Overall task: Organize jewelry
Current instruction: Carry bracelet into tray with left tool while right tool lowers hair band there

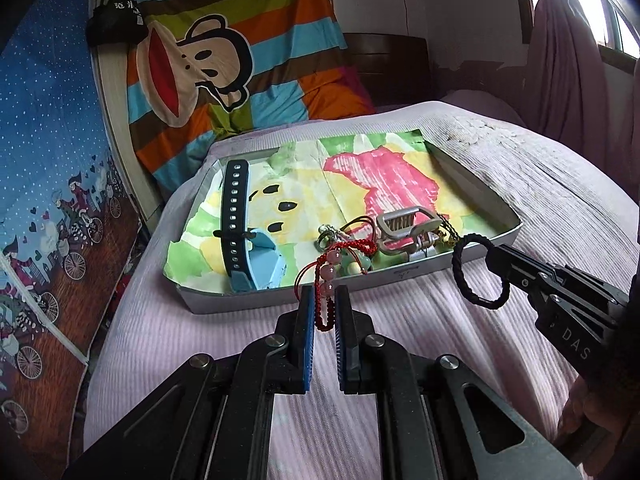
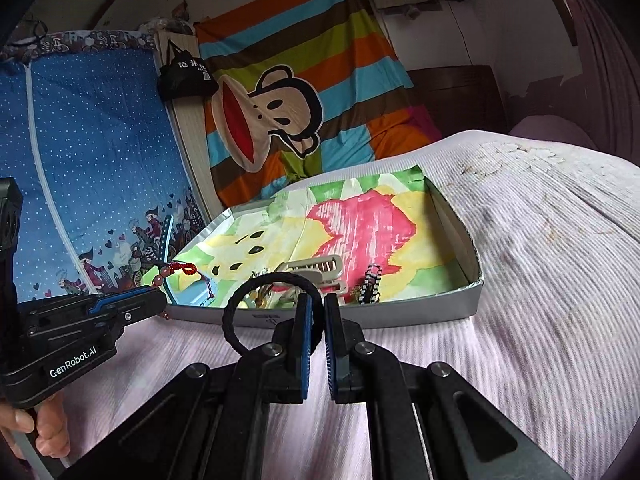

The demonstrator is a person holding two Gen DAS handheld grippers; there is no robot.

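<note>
Just ahead of both grippers, the tray [image 1: 404, 276] waits; left gripper [image 1: 325, 300] pinches the red beaded bracelet [image 1: 326, 276], right gripper [image 2: 316, 312] pinches the black hair tie [image 2: 240, 312] — each likely needs placing inside next.

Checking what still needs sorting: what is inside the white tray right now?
Inside the white tray, on a painted paper lining, lie a dark watch strap, a light blue band, a silver hair clip and tangled charms. Anything beneath the paper is hidden.

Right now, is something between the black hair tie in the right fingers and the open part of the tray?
Nothing visible blocks it. The right gripper holds the black hair tie just outside the tray's near wall. Only that low wall lies between. Inside, the hair clip sits near that wall; beyond it the paper is free.
</note>
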